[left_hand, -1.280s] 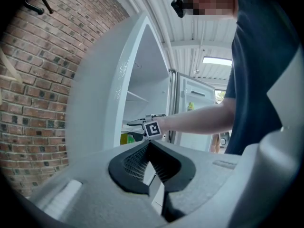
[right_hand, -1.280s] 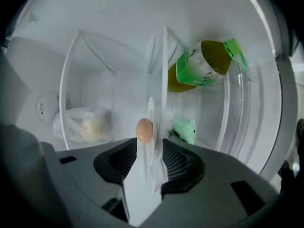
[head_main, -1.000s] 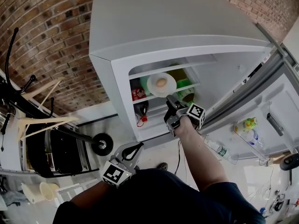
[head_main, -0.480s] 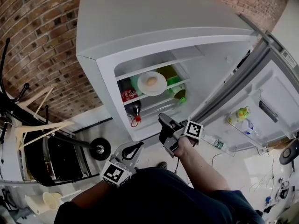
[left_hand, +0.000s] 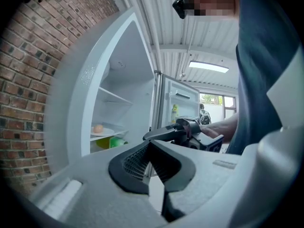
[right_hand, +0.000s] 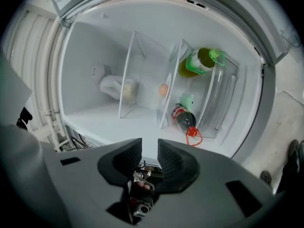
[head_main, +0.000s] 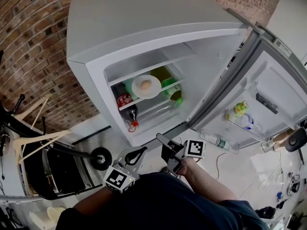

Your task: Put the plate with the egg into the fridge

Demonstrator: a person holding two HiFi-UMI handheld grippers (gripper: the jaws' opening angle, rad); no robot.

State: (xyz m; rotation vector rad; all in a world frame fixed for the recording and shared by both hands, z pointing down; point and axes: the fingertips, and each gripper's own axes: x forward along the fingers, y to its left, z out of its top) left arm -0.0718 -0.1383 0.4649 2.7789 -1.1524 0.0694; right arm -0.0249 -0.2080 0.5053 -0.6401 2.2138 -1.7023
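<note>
The white plate (head_main: 146, 86) with a brown egg (head_main: 144, 85) lies on the middle shelf of the open fridge (head_main: 144, 23). In the right gripper view the plate (right_hand: 166, 95) shows nearly edge-on, with the egg (right_hand: 164, 90) on it. My right gripper (head_main: 166, 147) is outside the fridge, below its bottom edge. Its jaws (right_hand: 149, 152) are closing, with a gap and nothing between them. My left gripper (head_main: 135, 153) stays low by the person's body, its jaws (left_hand: 149, 144) shut and empty.
A green bottle (right_hand: 199, 61) and a cola bottle (right_hand: 183, 118) lie in the fridge by the plate, and a white bag (right_hand: 114, 87) sits deeper in. The door (head_main: 261, 92) stands open at right with bottles (head_main: 238, 111) in its rack. Hangers (head_main: 33, 140) and a wheel (head_main: 100, 158) are at left.
My right gripper has drawn back out of the fridge, from next to the plate down toward the person. The plate with the egg stays on the shelf. The left gripper has not moved.
</note>
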